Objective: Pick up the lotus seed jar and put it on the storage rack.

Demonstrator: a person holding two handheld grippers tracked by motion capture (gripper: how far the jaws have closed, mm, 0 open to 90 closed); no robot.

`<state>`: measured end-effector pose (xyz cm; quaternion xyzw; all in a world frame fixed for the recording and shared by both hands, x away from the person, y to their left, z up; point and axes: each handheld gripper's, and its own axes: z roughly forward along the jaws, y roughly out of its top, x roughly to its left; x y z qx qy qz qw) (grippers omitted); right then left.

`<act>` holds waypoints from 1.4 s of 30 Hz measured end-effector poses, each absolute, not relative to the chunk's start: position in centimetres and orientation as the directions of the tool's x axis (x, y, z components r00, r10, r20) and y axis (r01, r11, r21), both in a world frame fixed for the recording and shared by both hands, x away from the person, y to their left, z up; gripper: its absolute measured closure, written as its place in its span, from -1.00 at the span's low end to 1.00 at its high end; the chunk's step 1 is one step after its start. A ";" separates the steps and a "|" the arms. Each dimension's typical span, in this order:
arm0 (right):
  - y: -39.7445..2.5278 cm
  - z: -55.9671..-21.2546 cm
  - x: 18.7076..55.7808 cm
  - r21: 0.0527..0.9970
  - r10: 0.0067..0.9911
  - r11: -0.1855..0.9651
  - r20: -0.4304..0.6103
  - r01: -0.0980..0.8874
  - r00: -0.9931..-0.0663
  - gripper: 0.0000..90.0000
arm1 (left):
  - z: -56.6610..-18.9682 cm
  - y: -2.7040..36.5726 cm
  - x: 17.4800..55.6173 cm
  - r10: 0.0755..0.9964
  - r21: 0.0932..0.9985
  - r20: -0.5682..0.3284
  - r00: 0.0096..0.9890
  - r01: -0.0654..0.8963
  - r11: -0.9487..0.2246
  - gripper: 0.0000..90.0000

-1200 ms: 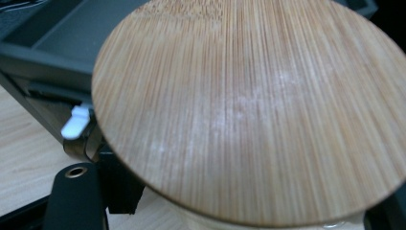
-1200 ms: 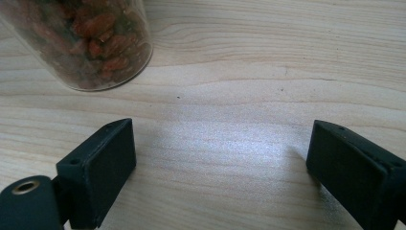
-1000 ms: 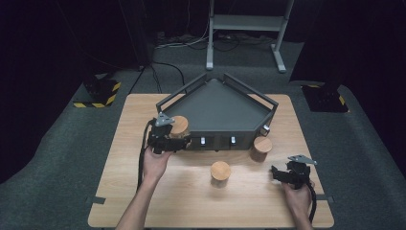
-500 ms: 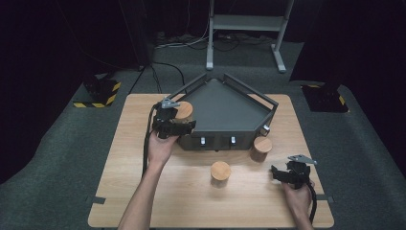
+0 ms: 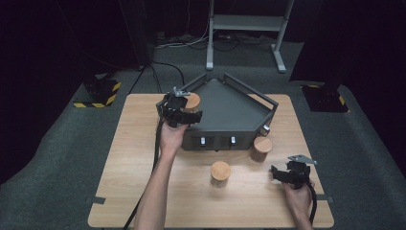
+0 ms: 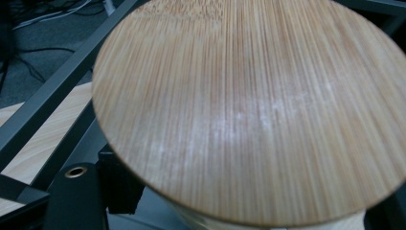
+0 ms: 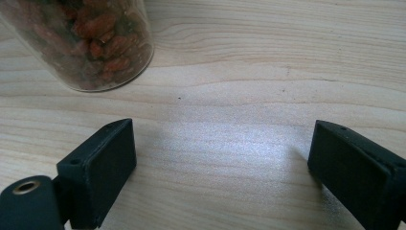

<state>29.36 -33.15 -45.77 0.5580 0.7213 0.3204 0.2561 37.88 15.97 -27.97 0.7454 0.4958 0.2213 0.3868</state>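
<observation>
— Where was the left claw (image 5: 190, 114)?

— Up at the left rim of the dark five-sided tray (image 5: 225, 103), closed around a jar with a bamboo lid (image 5: 192, 100). In the left gripper view that lid (image 6: 249, 110) sat right against the camera, with one black jaw pressed to the jar's side beneath it and the tray's rail behind.

— And the right claw (image 5: 280, 173)?

— It was low over the table (image 5: 134, 158) near the front right corner, spread wide and gripping nothing. The right gripper view showed bare wood between its jaws, and a glass jar of reddish dried fruit (image 7: 86, 40) standing on the table ahead of it.

— Other jars?

— Two with bamboo lids stood on the table: one in the middle (image 5: 220, 171), another (image 5: 262, 146) just beside the tray's front right corner.
</observation>
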 end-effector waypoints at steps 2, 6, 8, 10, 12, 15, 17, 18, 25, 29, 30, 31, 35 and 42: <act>-33.2 -45.8 29.4 0.748 0.969 0.172 -0.012 0.641 -0.246 -0.81 | -28.3 15.5 38.4 0.917 0.789 -0.050 0.395 0.578 -0.206 -0.43; -33.2 -45.8 29.4 0.748 0.969 0.172 -0.012 0.641 -0.246 -0.81 | -28.9 14.5 39.3 0.927 0.778 -0.029 0.375 0.591 -0.215 -0.43; -33.2 -45.8 29.4 0.748 0.969 0.172 -0.012 0.641 -0.246 -0.81 | -29.0 14.4 39.4 0.929 0.775 -0.024 0.369 0.594 -0.216 -0.43; -33.2 -45.8 29.4 0.748 0.969 0.172 -0.012 0.641 -0.246 -0.81 | -29.4 14.2 39.7 0.937 0.772 -0.029 0.348 0.603 -0.200 -0.43; -33.2 -45.8 29.4 0.748 0.969 0.172 -0.012 0.641 -0.246 -0.81 | -29.5 14.2 39.7 0.938 0.773 -0.033 0.345 0.604 -0.195 -0.43; -33.2 -45.8 29.4 0.748 0.969 0.172 -0.012 0.641 -0.246 -0.81 | -29.8 14.1 39.8 0.938 0.774 -0.027 0.347 0.601 -0.200 -0.43; -33.2 -45.8 29.4 0.748 0.969 0.172 -0.012 0.641 -0.246 -0.81 | -30.1 13.9 39.9 0.938 0.772 -0.021 0.346 0.602 -0.204 -0.44; -33.2 -45.8 29.4 0.748 0.969 0.172 -0.012 0.641 -0.246 -0.81 | -30.2 13.8 40.0 0.939 0.771 -0.020 0.343 0.603 -0.204 -0.43; -33.2 -45.8 29.4 0.748 0.969 0.172 -0.012 0.641 -0.246 -0.81 | -31.1 13.6 40.2 0.943 0.772 -0.027 0.332 0.606 -0.191 -0.43; -33.2 -45.8 29.4 0.748 0.969 0.172 -0.012 0.641 -0.246 -0.81 | -31.3 13.4 40.3 0.942 0.768 -0.018 0.334 0.608 -0.201 -0.44; -33.2 -45.8 29.4 0.748 0.969 0.172 -0.012 0.641 -0.246 -0.81 | -31.4 13.4 40.3 0.943 0.767 -0.014 0.333 0.608 -0.203 -0.44; -33.2 -45.8 29.4 0.748 0.969 0.172 -0.012 0.641 -0.247 -0.81 | -31.5 13.3 40.3 0.944 0.768 -0.011 0.331 0.607 -0.204 -0.43; -33.2 -45.8 29.4 0.748 0.969 0.172 -0.012 0.641 -0.246 -0.81 | -32.0 13.3 40.0 0.943 0.776 -0.012 0.332 0.598 -0.200 -0.43; -33.1 -45.8 29.4 0.748 0.969 0.172 -0.012 0.641 -0.246 -0.81 | -32.3 13.1 39.7 0.941 0.783 0.009 0.337 0.583 -0.216 -0.44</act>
